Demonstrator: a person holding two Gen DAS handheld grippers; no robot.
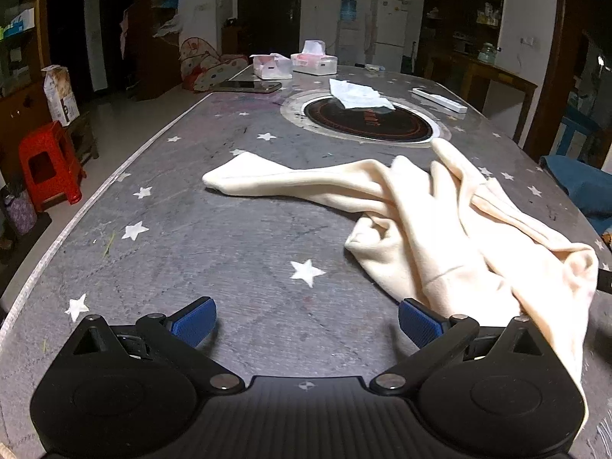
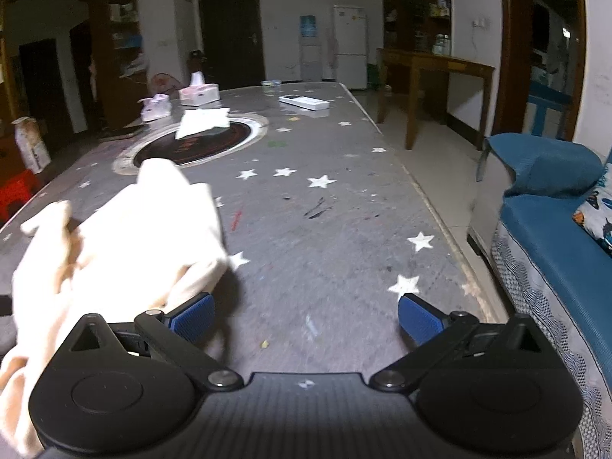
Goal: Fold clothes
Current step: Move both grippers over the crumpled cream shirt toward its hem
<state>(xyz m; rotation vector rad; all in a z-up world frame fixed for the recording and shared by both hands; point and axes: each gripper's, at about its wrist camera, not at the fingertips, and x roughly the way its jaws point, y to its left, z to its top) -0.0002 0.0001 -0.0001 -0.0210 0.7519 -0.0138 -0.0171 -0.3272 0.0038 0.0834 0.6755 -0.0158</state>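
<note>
I hold both claws wide open and empty; crumpled cream garment (image 1: 451, 222) lies right of my left claw (image 1: 306, 325), left of my right claw (image 2: 306, 321); I'd pinch separate edges, spreading it flat first

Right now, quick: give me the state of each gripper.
Left gripper: open, nothing between the jaws; the cream garment lies beside it.
Right gripper: open, holding nothing.
</note>
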